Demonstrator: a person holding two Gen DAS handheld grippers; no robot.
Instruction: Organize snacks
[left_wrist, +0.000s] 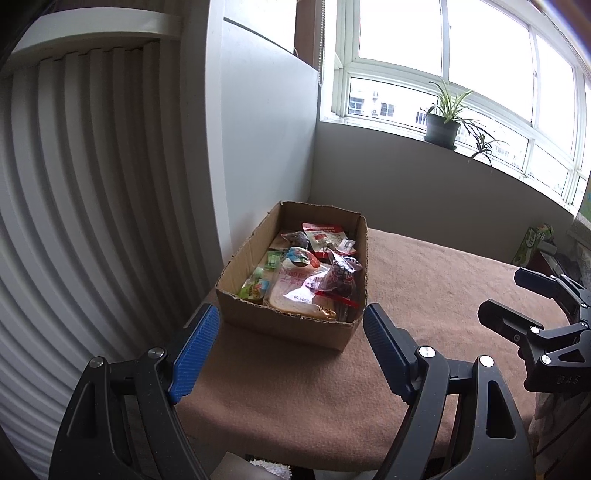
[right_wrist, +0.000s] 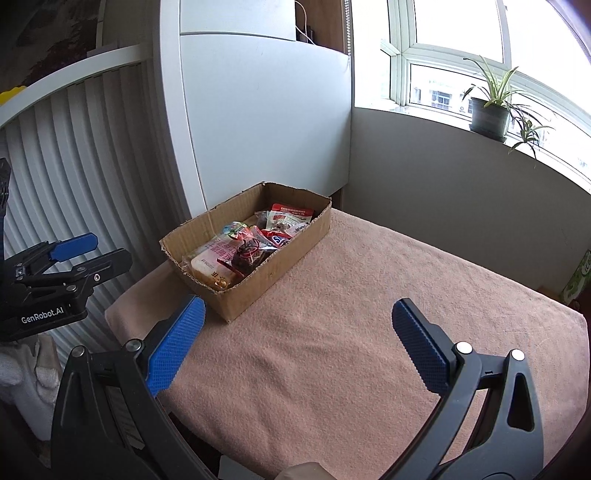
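Snacks (left_wrist: 306, 273) are all sitting inside the cardboard box (left_wrist: 258, 325), which is resting at the far left corner of the blanket-covered table (left_wrist: 424, 295), hard against the white cabinet (left_wrist: 266, 147). You are looking at a mixed heap: a large pale packet of bread or cake (left_wrist: 295, 295) is lying at the box's near end, a dark red bag (left_wrist: 341, 280) is leaning over it, small green sweets (left_wrist: 255, 284) are bunching along the left wall, and a red-and-white pouch (left_wrist: 325, 236) is lying toward the far end. The rest of the blanket is showing nothing on it, so as far as these views tell, nothing is waiting outside the box.

You are holding the left gripper (left_wrist: 291, 325) with its fingers spread wide and nothing between them; it is pointing down at the near end of the box. You are holding the right gripper (right_wrist: 299, 314) the same way, fingers well apart and empty, over the near part of the blanket just right of the box's near corner.

Judging from this, the gathering part is looking finished, or else the sorting is not yet starting: the packets are lying jumbled, not lined up. If tidying inside the box is what is meant, that is still remaining for you. I cannot tell which.
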